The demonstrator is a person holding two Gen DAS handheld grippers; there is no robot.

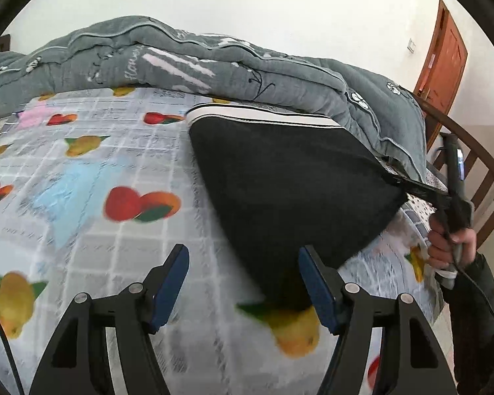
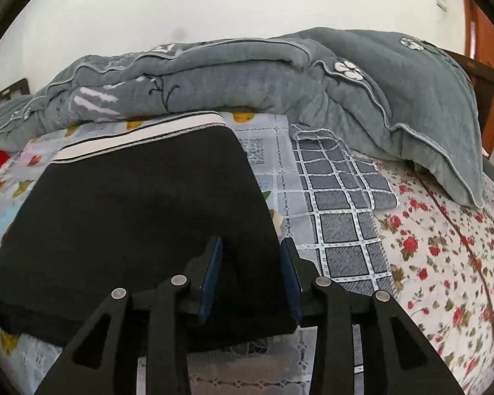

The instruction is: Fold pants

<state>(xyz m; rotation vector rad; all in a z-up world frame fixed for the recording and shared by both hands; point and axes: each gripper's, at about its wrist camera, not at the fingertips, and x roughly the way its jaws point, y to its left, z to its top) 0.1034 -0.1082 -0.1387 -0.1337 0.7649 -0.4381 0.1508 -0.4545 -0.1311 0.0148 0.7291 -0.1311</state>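
Currently: pants (image 2: 131,214) lying folded on bed (image 1: 82,164), striped waistband toward grey quilt (image 1: 214,65).

- You are holding left tongs (image 1: 243,283) wide apart over sheet, gripping nothing; pants edge just beside right-hand pad.
- You are keeping right tongs (image 2: 252,276) part-open, straddling near corner of fold; pads not visibly pressing cloth.
- Risk: lifting right tongs away at angle, pad is likely snagging top layer, dragging fold open.
- Risk: corner overhanging checked cloth (image 2: 339,204); layers may be sliding askew.
- Left view blurred; edge alignment uncertain.
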